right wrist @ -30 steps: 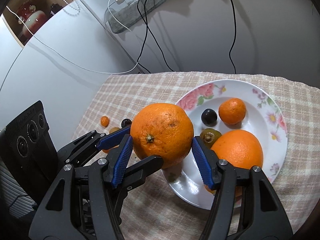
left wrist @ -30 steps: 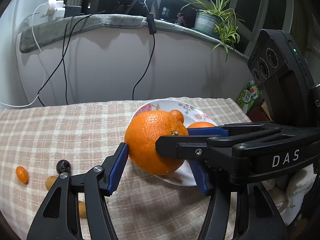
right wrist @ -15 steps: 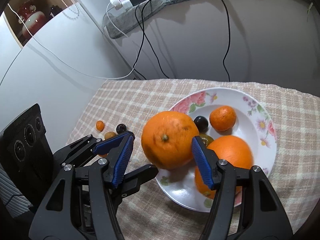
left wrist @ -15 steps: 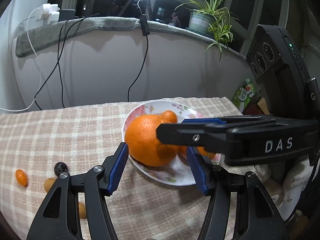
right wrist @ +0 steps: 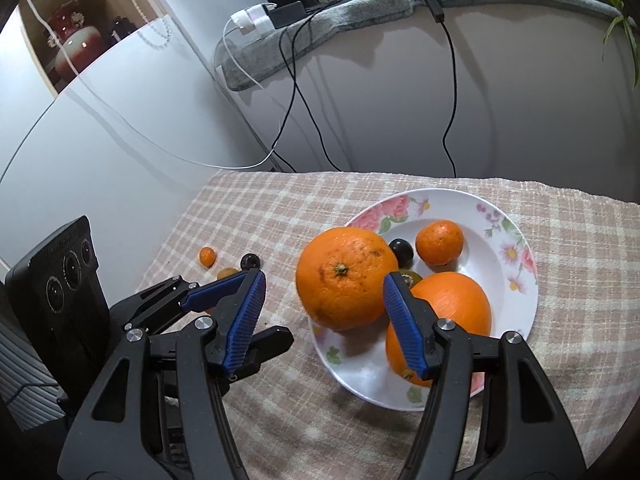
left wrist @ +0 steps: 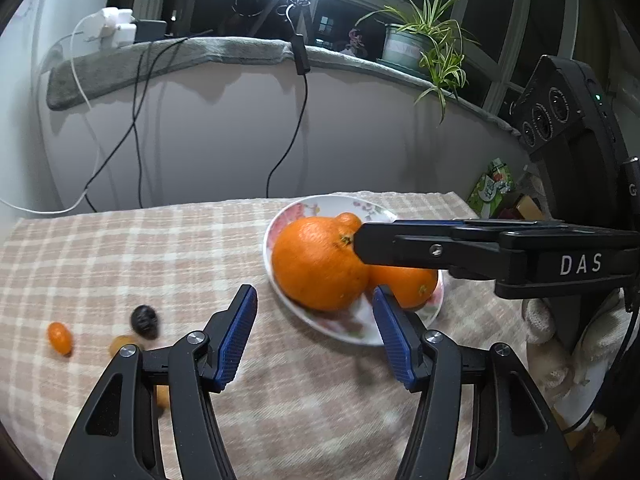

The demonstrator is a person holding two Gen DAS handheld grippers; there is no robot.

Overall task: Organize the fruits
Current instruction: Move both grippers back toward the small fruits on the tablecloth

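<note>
**Big orange sitting on the plate rim, both tools standing open**

The right gripper [right wrist: 323, 280] is standing about half open and is gripping nothing. The large round dimpled orange [right wrist: 344, 278] is lying just ahead of its tips. A clear gap is showing at the left pad, while the right pad's tip is sitting at the fruit's side; whether it is touching I cannot tell. The left gripper [left wrist: 314, 294] is hanging half open too, empty, with its tips short of the same fruit.

Directly beyond the right tool's tips, the orange is resting on the near rim of the white floral china plate [right wrist: 508, 280], partly overhanging the beige checked tablecloth [right wrist: 280, 220]. It is looking poorly seated and, in my judgement, could roll off.

Behind the right finger, 1 more smooth round orange [right wrist: 452, 308] is lying on the plate. Further ahead are 1 small mandarin [right wrist: 439, 241], 1 dark round fruit [right wrist: 401, 251] and 1 greenish fruit [right wrist: 410, 278]. Off to the left of the left tool, 3 small loose fruits are waiting on the cloth, among them an oval orange kumquat [left wrist: 60, 338] and a dark wrinkled fruit [left wrist: 144, 322].

The big orange is probably heavy, firm and slightly springy, with a grippy rind. Clamping across its widest girth, stem upward, is looking safest.
</note>
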